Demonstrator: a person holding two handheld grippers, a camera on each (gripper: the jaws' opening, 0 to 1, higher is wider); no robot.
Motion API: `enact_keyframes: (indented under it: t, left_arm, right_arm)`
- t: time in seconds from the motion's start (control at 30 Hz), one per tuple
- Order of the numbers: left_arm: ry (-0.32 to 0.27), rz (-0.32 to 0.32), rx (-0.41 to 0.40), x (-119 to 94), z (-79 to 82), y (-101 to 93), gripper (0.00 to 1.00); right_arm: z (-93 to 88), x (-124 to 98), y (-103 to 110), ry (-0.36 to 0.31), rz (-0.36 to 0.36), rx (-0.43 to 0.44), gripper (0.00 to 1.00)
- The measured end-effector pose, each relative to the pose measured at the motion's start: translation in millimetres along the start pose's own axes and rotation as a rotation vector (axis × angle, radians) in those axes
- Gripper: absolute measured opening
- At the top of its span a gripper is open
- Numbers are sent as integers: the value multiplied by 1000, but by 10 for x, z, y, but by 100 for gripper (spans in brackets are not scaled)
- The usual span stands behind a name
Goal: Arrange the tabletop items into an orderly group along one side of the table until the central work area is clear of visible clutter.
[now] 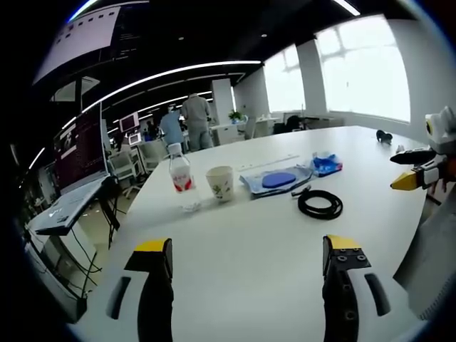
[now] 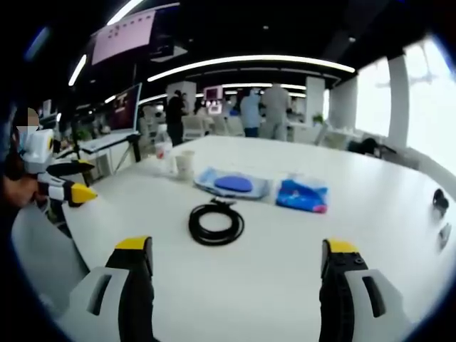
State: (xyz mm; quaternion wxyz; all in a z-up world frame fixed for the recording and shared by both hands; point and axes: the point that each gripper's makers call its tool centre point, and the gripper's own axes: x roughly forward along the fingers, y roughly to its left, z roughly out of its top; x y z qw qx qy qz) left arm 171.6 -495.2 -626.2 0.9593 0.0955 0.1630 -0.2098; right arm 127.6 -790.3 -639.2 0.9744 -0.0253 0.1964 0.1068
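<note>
On the white table (image 1: 235,235) a clear water bottle (image 1: 180,171) and a paper cup (image 1: 220,182) stand side by side. To their right lie a blue disc on a clear sleeve (image 1: 278,179), a blue packet (image 1: 327,164) and a coiled black cable (image 1: 320,204). My left gripper (image 1: 248,244) is open over bare table, well short of them. My right gripper (image 2: 237,245) is open too, with the cable coil (image 2: 216,224) just ahead; the disc (image 2: 234,183), packet (image 2: 303,195), cup (image 2: 185,164) and bottle (image 2: 162,153) lie beyond. Each gripper also appears in the other's view (image 1: 417,171) (image 2: 68,187).
A small black item (image 2: 440,201) lies near the table's far right edge. A screen on a stand (image 1: 78,153) sits off the table's left side. People (image 1: 196,117) stand among desks at the back. A crumpled clear wrap (image 1: 191,206) lies by the bottle.
</note>
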Motion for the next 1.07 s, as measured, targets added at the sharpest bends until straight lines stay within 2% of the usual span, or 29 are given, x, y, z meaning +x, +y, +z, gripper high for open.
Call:
enact_keyframes:
  t: [1.07]
  left_arm:
    - [-11, 3, -3, -9, 22, 2, 84]
  right_arm:
    - [8, -14, -49, -4, -18, 11, 95]
